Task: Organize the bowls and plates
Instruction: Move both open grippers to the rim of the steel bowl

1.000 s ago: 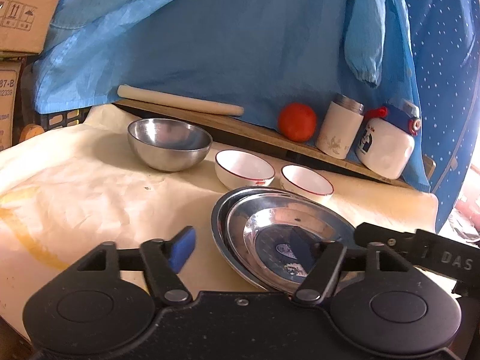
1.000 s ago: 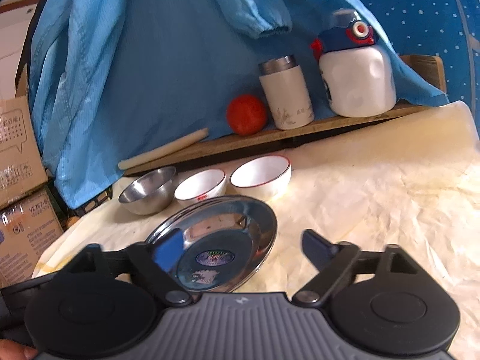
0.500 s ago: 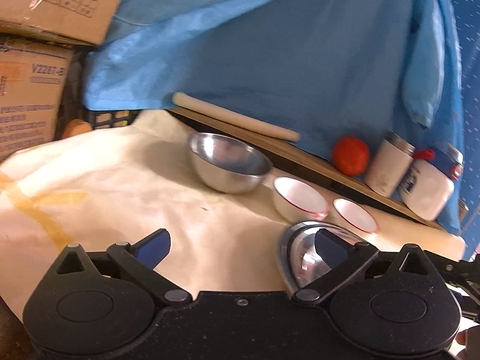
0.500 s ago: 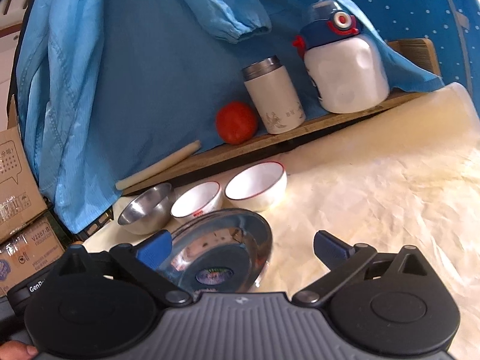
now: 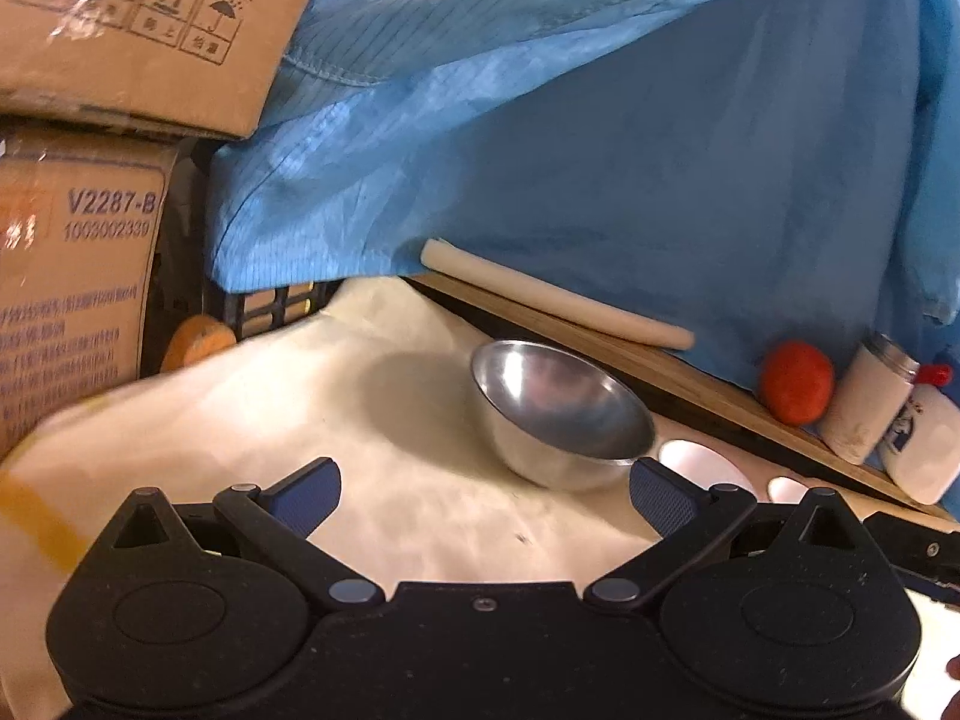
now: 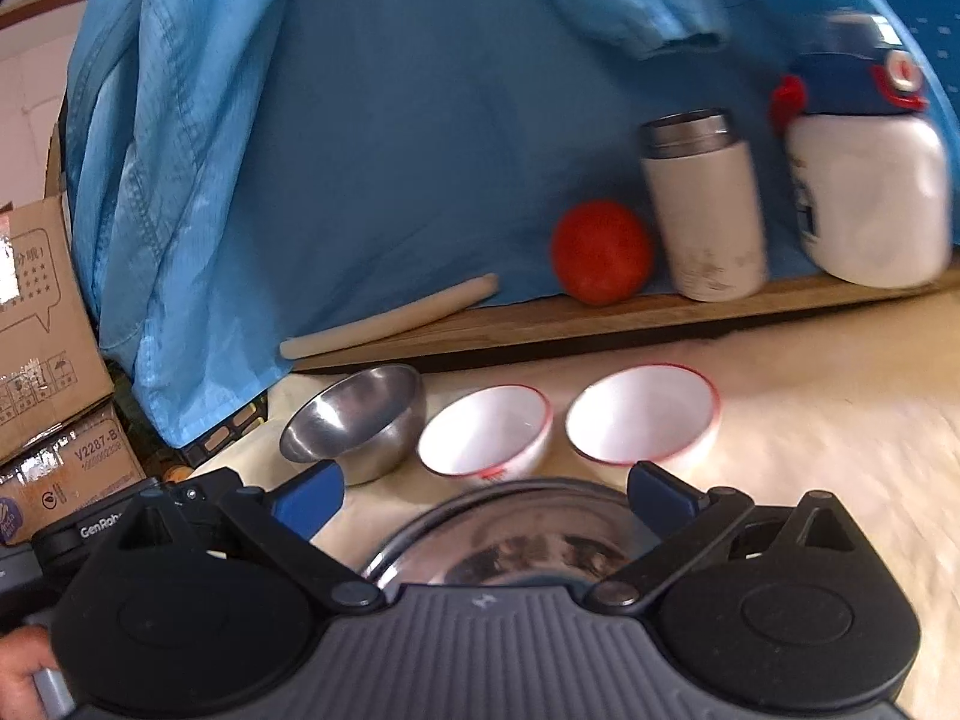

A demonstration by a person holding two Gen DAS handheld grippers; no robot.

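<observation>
Steel shows twice on the cream-covered surface [image 6: 840, 432]: a round steel bowl [image 6: 360, 420] at the left end of a row, and a shiny steel plate [image 6: 528, 534] lying just below the right gripper [image 6: 486, 489]. Beside the steel bowl sit two white bowls with red rims, one [image 6: 486, 438] in the middle and one [image 6: 645, 423] on the right. Both grippers have their jaws spread wide with nothing between them; the left gripper [image 5: 483, 495] faces the steel bowl. Behind, a wooden board [image 6: 600, 312] carries a red ball [image 6: 600, 252], a white flask [image 6: 705, 210] and a rolling pin [image 6: 390, 318].
</observation>
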